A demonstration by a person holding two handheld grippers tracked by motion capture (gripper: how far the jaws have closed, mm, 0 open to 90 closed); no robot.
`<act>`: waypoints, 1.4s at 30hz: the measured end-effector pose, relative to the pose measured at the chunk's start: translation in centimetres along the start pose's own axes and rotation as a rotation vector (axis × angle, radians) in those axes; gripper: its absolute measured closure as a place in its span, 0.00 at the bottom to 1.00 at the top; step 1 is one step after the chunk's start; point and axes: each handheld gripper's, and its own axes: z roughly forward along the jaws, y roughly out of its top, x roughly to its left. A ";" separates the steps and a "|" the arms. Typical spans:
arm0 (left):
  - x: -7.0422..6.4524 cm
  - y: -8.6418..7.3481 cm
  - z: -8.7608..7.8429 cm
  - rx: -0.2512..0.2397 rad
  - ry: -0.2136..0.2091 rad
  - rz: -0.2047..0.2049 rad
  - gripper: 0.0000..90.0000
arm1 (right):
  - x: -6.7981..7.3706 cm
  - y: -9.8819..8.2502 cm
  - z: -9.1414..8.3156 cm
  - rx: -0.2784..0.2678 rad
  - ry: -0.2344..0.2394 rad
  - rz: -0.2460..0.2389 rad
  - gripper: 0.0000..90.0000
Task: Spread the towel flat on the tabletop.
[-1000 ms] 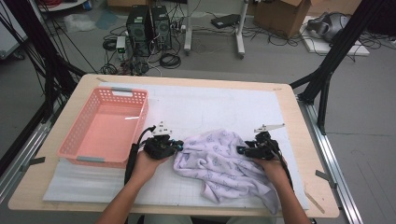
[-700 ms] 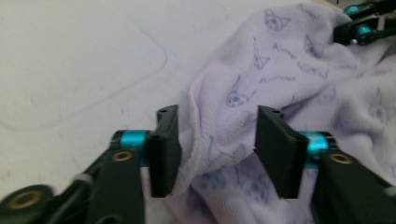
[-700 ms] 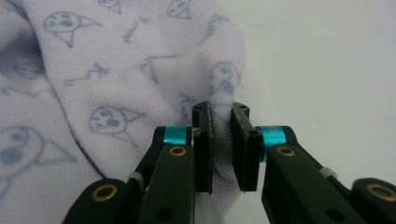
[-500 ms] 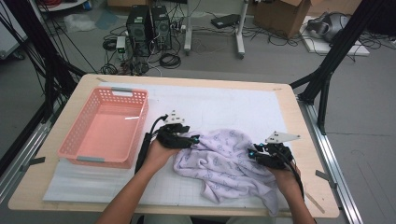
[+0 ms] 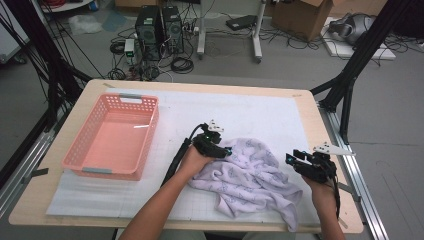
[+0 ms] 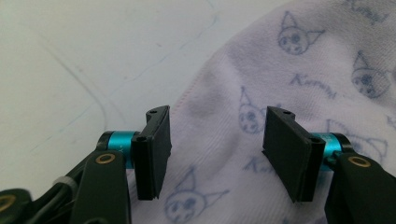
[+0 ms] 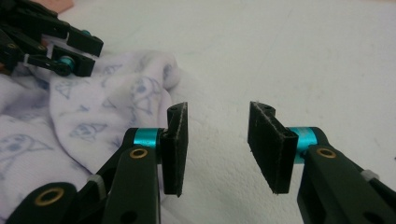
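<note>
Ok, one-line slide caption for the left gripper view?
Left gripper, fingers open, poised over the edge of a lilac cartoon-print towel on the white mat.

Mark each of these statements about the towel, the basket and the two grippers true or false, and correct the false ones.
1. The crumpled lilac printed towel lies on the white mat. True.
2. The pink plastic basket holds the towel. False: it is empty.
3. The left gripper is open over the towel. True.
4. The right gripper clamps the towel. False: it is open, with bare mat between its fingers.
5. The basket sits right of the towel. False: left.
</note>
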 end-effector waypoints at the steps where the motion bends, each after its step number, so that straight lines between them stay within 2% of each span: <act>1: -0.4 0.0 0.3 0.013 0.019 0.035 0.49 | -0.1 -0.2 0.2 0.002 0.001 0.004 0.64; 2: -0.7 0.0 0.4 0.019 0.052 0.079 0.52 | -0.2 -0.3 0.4 0.010 0.004 0.005 0.64; 3: -0.9 0.1 0.4 0.021 0.047 0.092 0.56 | -0.2 -0.4 0.5 0.022 0.007 0.002 0.64; 4: -0.9 0.1 0.3 0.017 0.041 0.095 0.65 | -0.1 -0.3 0.6 0.024 0.006 -0.005 0.64; 6: -0.8 0.1 0.2 0.018 0.040 0.087 0.88 | 0.0 -0.3 0.8 0.024 0.014 -0.010 0.64; 8: -0.3 0.0 0.0 0.016 0.024 0.045 0.96 | 0.1 -0.2 1.0 0.032 0.019 -0.016 0.64; 10: 0.2 0.1 -0.4 0.008 0.032 0.007 0.97 | 0.1 -0.2 1.2 0.038 0.022 -0.023 0.64; 12: 0.8 0.2 -1.2 -0.021 0.038 -0.033 0.97 | -0.1 -0.2 1.3 0.039 0.020 -0.023 0.64; 14: 1.2 0.4 -2.2 -0.063 0.055 -0.050 0.97 | -0.3 -0.2 1.4 0.040 0.014 -0.016 0.64; 17: 1.9 0.4 -3.7 -0.086 0.075 -0.066 0.97 | -0.6 -0.3 1.4 0.046 0.012 0.017 0.65; 21: 3.1 -0.9 -5.0 -0.092 0.140 -0.108 0.97 | -0.4 -0.2 1.8 0.041 -0.003 0.043 0.67; 22: 3.4 -1.4 -5.3 -0.097 0.149 -0.119 0.97 | -0.2 -0.2 1.9 0.044 -0.003 0.041 0.68; 24: 3.5 -2.4 -5.6 -0.095 0.137 -0.138 0.97 | 0.1 -0.2 2.0 0.047 0.006 0.029 0.72; 25: 3.5 -2.7 -5.7 -0.070 0.122 -0.134 0.97 | 0.2 -0.1 2.1 0.049 0.010 0.027 0.74; 28: 3.0 -3.1 -6.2 -0.101 0.109 -0.116 0.95 | 0.5 -0.1 2.2 0.044 0.017 0.016 0.77; 29: 2.9 -3.0 -6.3 -0.118 0.104 -0.110 0.91 | 0.6 0.0 2.2 0.048 0.016 0.019 0.76; 31: 2.7 -2.7 -6.3 -0.175 0.102 -0.113 0.67 | 0.7 0.0 2.3 0.051 0.015 0.016 0.76; 33: 2.6 -2.1 -6.3 -0.198 0.104 -0.094 0.57 | 0.7 0.0 2.4 0.051 0.010 0.013 0.76; 34: 2.7 -1.8 -6.2 -0.216 0.105 -0.098 0.53 | 0.7 0.0 2.4 0.052 0.011 0.014 0.76; 38: 3.1 -0.4 -4.7 -0.209 0.112 -0.116 0.48 | 0.5 0.0 2.3 0.044 0.010 0.017 0.75; 42: 2.9 0.2 -2.3 -0.104 0.080 -0.101 0.45 | 0.4 0.0 2.3 0.043 0.012 0.022 0.75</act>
